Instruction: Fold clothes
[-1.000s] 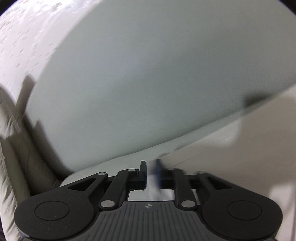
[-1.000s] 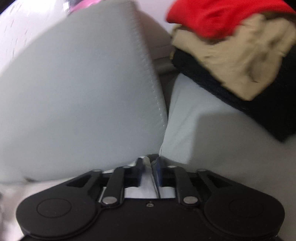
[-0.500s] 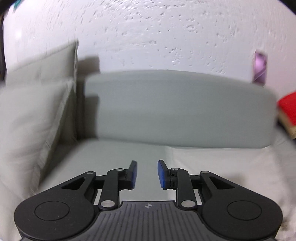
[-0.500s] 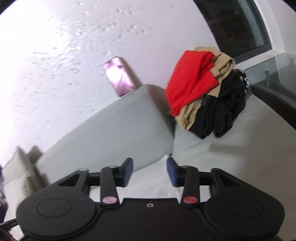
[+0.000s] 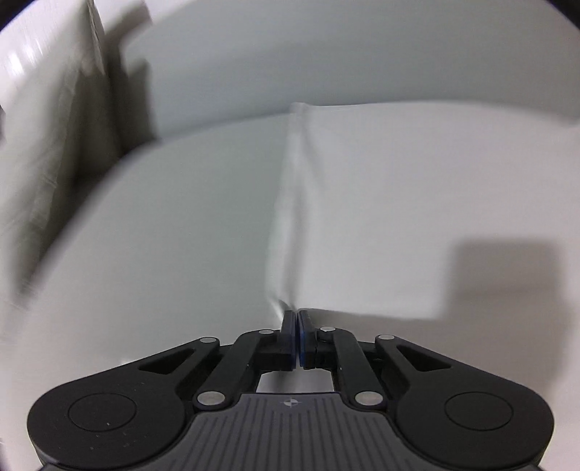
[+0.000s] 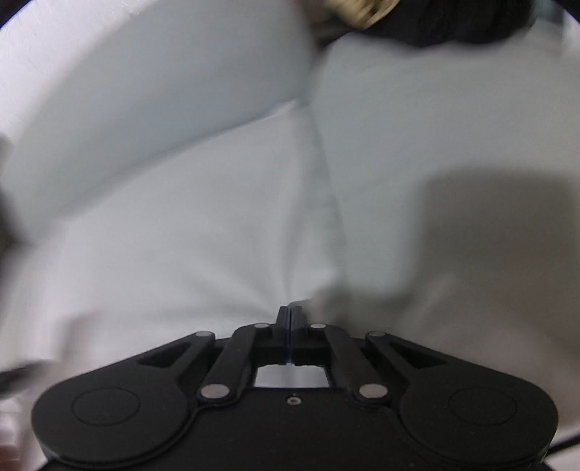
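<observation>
Your left gripper [image 5: 297, 322]: jaws closing, pinching the white garment [image 5: 380, 203] at its near left corner | your right gripper [image 6: 290, 313]: fully closed on white cloth [image 6: 203, 235] | garment on sofa seat [image 5: 163, 235], open seat leftward | no legible writing

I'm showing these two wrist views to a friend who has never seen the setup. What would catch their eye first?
First, the black left claw at bottom centre of its view, closing on a corner of a pale cloth that runs up from it in a long ridge across the grey sofa seat. In the other view the right claw is shut on puckered white fabric, and dark and tan clothes show at the top edge.
</observation>
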A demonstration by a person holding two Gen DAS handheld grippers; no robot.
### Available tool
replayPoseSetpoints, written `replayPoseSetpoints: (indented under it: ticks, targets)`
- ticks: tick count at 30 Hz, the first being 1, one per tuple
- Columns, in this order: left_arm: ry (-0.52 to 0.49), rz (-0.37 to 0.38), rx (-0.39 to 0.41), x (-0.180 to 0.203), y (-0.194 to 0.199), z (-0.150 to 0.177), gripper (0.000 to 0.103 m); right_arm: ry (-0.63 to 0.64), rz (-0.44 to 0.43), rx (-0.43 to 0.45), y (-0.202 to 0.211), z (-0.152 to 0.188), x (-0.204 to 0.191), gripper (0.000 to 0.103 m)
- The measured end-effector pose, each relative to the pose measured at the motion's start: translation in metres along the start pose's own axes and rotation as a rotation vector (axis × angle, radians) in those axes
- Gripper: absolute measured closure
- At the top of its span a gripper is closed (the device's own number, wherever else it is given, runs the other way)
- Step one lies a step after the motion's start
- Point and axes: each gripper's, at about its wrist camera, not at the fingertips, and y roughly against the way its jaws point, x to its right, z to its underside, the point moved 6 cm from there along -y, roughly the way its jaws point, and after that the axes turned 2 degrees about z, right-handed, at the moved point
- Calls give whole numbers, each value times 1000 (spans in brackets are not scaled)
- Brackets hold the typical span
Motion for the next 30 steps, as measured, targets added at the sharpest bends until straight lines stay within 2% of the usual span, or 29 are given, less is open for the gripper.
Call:
replayPoseSetpoints:
  ticks: [1,3,4,5,8,10,11,13,15,18,21,23,27,30]
  targets:
    - [-17,-22,-1,-2,2,0,91,61,71,22,0,0,4,103]
    - [-28,-89,-15,-11,9,4,95,72,57,4,0,3,5,103]
    - [-5,-80,-13,-20,11,8,96,80,61,8,4,2,4,103]
    - [25,-59,-8,-30,12,12,95,70,58,14,10,3,3,103]
    - [88,80,72,-38,44,24,96,-17,-67,38,37,7,0,97]
    - [64,143,93,-23,57,36,89,-38,-192,35,45,14,-7,97]
    - [42,145,69,-15,54,39,88,-22,-176,4,40,18,-9,97]
    - [-35,38,7,-4,39,48,81,9,-142,-54,31,26,-12,99]
    - [-73,-51,-22,-4,41,46,77,-4,-75,-62,39,27,-1,103]
    - [-36,-160,-113,-29,46,49,80,-25,23,-72,52,28,16,103]
    - [70,-70,-105,-60,74,60,80,-38,-25,-16,104,34,23,96]
    - [94,-21,-55,-74,105,68,78,-44,-107,20,144,42,29,87]
    - [134,73,57,-100,161,81,75,-50,-214,81,219,61,30,80]
    - [154,126,131,-110,189,86,75,-63,-281,118,264,70,25,76]
